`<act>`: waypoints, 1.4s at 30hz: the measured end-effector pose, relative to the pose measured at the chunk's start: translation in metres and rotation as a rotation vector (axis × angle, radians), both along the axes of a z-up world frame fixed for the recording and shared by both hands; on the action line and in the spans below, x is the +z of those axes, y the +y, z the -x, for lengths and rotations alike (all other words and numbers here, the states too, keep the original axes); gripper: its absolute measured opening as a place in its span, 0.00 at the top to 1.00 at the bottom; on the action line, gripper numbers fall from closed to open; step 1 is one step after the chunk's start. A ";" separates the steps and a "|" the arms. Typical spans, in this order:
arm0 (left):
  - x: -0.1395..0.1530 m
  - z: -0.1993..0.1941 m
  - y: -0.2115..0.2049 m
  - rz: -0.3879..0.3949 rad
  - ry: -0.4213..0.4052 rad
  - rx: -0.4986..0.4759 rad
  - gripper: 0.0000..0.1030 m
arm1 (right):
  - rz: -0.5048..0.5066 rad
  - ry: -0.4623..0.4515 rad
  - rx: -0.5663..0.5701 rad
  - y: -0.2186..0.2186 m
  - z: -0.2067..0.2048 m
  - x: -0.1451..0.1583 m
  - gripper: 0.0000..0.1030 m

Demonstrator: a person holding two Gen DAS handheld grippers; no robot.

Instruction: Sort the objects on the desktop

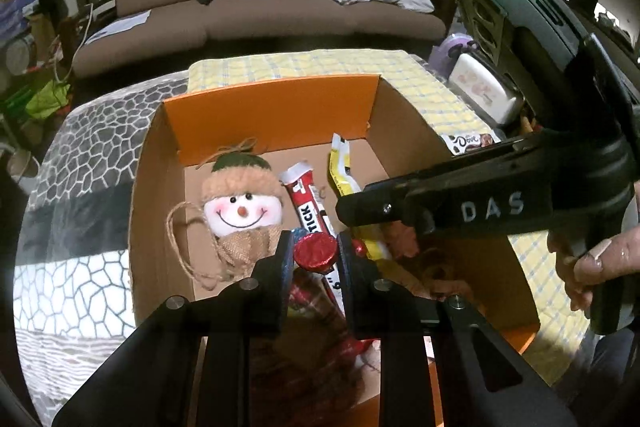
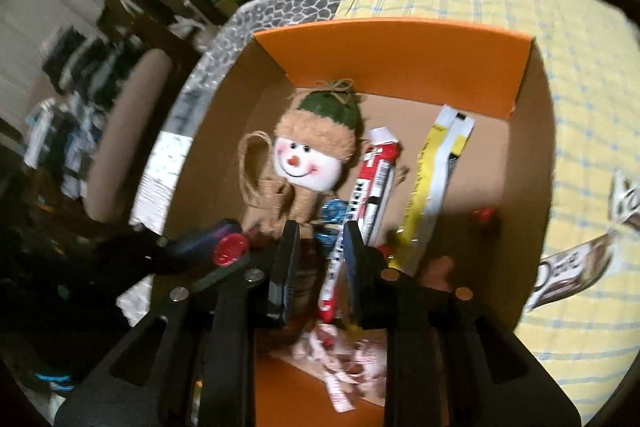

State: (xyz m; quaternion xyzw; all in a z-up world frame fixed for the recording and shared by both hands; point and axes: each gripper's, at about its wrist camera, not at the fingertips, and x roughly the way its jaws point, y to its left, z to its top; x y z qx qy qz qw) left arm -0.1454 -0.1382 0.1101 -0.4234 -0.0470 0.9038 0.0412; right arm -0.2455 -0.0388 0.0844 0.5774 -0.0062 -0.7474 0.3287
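Holding one red foil candy (image 1: 315, 251) between my left gripper (image 1: 315, 253) fingers, pinched flat-face out and hung over the open box (image 1: 272, 107), a placing I read as set for a drop among the goods already sorted there. Item: box, cardboard with orange flaps, standing on a yellow checked cloth (image 1: 432, 95) beside a grey pebble-print cover (image 1: 80, 187). Contents, in my count: snowman doll (image 1: 239, 209) at the left of the floor, face up; red bar (image 1: 308, 203) beside it; yellow packet (image 1: 342, 171) further right, lying against the right wall; a blue foil sweet (image 2: 334, 211) near the doll's foot. Item: right gripper (image 2: 319, 259), jaws a moderate gap apart with nothing between them, hanging above the box; I judge it is waiting its turn. Item: Dove bar (image 2: 572, 267), outside the box on the cloth, by my reading not yet sorted. The left view gives the candy and its grip plainly, and the right gripper's body crossing from the right, with the hand (image 1: 596, 267) on its handle. The right view alone shows the blue sweet clearly, the pink-and-white wrappers (image 2: 340, 359) at the near end, and my left fingertips with the red candy seen from the side.
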 end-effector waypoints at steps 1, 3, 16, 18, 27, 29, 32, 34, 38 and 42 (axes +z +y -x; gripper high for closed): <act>0.001 0.000 0.000 0.000 0.002 0.000 0.80 | -0.014 0.014 0.005 0.000 -0.001 0.002 0.72; 0.003 0.001 0.000 0.002 0.000 -0.001 0.80 | -0.025 0.028 0.009 0.001 -0.001 0.005 0.66; 0.025 -0.005 -0.028 -0.136 0.055 0.145 0.13 | 0.213 0.007 -0.043 0.050 0.000 0.052 0.17; 0.029 -0.006 -0.030 -0.149 0.065 0.161 0.13 | 0.249 0.005 -0.048 0.065 -0.002 0.061 0.17; 0.057 0.019 0.060 -0.116 0.098 -0.074 0.13 | 0.064 0.167 -0.152 0.189 0.010 0.094 0.17; 0.061 0.029 0.091 -0.083 0.101 -0.174 0.13 | -0.012 0.187 -0.170 0.216 0.016 0.091 0.17; 0.056 0.049 0.140 0.002 0.050 -0.328 0.12 | -0.063 0.196 -0.200 0.244 0.020 0.084 0.17; 0.043 0.069 0.172 0.089 -0.022 -0.421 0.13 | -0.027 0.183 -0.219 0.264 0.020 0.081 0.17; 0.013 0.106 0.207 0.210 -0.140 -0.525 0.13 | -0.015 0.173 -0.224 0.287 0.027 0.074 0.17; -0.015 0.132 0.222 0.269 -0.240 -0.588 0.17 | -0.046 0.181 -0.191 0.297 0.043 0.067 0.17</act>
